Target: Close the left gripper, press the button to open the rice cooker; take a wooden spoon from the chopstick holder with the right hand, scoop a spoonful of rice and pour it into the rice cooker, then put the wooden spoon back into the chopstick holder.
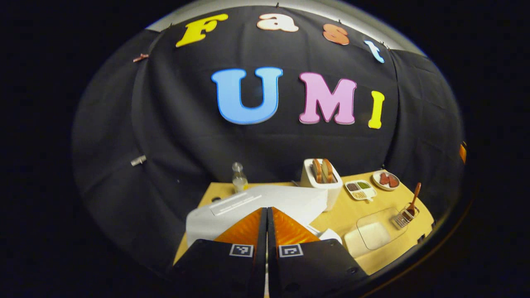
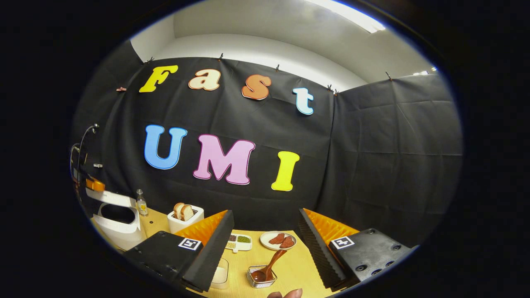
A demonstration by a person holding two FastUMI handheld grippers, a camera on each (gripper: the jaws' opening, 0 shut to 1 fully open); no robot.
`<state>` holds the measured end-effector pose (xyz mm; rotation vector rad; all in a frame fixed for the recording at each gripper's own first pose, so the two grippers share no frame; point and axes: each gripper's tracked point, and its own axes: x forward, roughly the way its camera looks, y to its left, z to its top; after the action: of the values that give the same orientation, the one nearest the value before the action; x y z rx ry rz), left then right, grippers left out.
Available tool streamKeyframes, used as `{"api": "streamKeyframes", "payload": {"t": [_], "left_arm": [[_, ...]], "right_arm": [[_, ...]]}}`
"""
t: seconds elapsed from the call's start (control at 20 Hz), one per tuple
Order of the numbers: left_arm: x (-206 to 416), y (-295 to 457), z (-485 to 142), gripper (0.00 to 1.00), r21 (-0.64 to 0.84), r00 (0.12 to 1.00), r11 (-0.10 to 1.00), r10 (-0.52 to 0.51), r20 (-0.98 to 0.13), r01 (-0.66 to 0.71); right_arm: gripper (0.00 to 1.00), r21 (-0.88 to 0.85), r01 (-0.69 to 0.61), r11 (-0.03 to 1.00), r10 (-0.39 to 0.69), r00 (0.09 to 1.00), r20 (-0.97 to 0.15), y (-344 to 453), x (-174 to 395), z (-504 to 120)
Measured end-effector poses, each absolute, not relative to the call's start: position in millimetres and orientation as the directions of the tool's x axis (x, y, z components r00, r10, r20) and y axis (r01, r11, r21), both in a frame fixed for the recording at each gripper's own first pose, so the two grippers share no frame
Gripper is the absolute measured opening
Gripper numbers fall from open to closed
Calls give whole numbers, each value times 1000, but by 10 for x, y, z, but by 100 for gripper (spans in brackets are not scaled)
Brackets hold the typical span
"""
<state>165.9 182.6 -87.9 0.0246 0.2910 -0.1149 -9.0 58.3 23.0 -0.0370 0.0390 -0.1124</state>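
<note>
The white rice cooker point(image 1: 248, 203) lies just under my left gripper point(image 1: 267, 217), which is shut with nothing between its fingers, its tips over the lid. In the right gripper view the cooker point(image 2: 120, 234) stands at the far left, with a dark oval under its white top slab; whether the lid is raised I cannot tell. The wooden spoon point(image 2: 271, 265) leans in the wire chopstick holder point(image 2: 260, 280), close below my open right gripper point(image 2: 265, 248). That spoon point(image 1: 414, 198) and holder point(image 1: 405, 216) also sit at the table's right. A clear box of rice point(image 1: 372, 234) lies beside them.
A toaster with bread point(image 1: 321, 178), a divided dish of grains point(image 1: 360, 189), a plate of red slices point(image 1: 386, 180) and a small bottle point(image 1: 239, 178) line the back of the wooden table point(image 1: 343, 211). A person's fingertip point(image 2: 285, 294) shows at the bottom edge.
</note>
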Motion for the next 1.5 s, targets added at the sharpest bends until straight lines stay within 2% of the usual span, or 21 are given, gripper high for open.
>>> {"api": "streamKeyframes", "payload": {"t": [0.05,0.15,0.25,0.3,0.45,0.55,0.65,0.85,1.1,1.5], "left_arm": [[1658,1864,-687,11,41,971,995,-78,-228,89],[1590,1866,-411,10,71,989,996,-37,-141,48],[1468,1786,-186,22,91,997,995,-24,-67,30],[1398,1700,-82,44,91,999,995,-36,-36,39],[1142,1497,174,92,57,997,997,-46,59,43],[982,1311,314,96,1,991,998,-57,125,58],[841,1127,331,98,-39,987,996,-75,146,81],[639,842,131,98,-64,995,995,-70,65,74],[482,616,32,98,-99,998,994,-41,44,46],[387,389,-49,98,-74,1000,997,22,-10,-23]], "right_arm": [[96,-40,113,993,-114,993,-32,568,-106,247],[98,-28,112,993,-113,993,-33,543,-137,233],[97,-8,104,995,-104,993,-49,528,-161,177],[97,-3,100,995,-100,993,-58,511,-173,140],[97,14,83,996,-81,992,-98,442,-166,-28],[98,45,63,997,-57,991,-120,395,-150,-146],[98,63,45,997,-36,990,-140,337,-92,-298],[98,93,-14,996,32,982,-187,263,79,-635],[98,176,-28,984,82,948,-308,66,329,-1298],[98,314,-51,948,203,856,-476,-102,717,-2425]]}}
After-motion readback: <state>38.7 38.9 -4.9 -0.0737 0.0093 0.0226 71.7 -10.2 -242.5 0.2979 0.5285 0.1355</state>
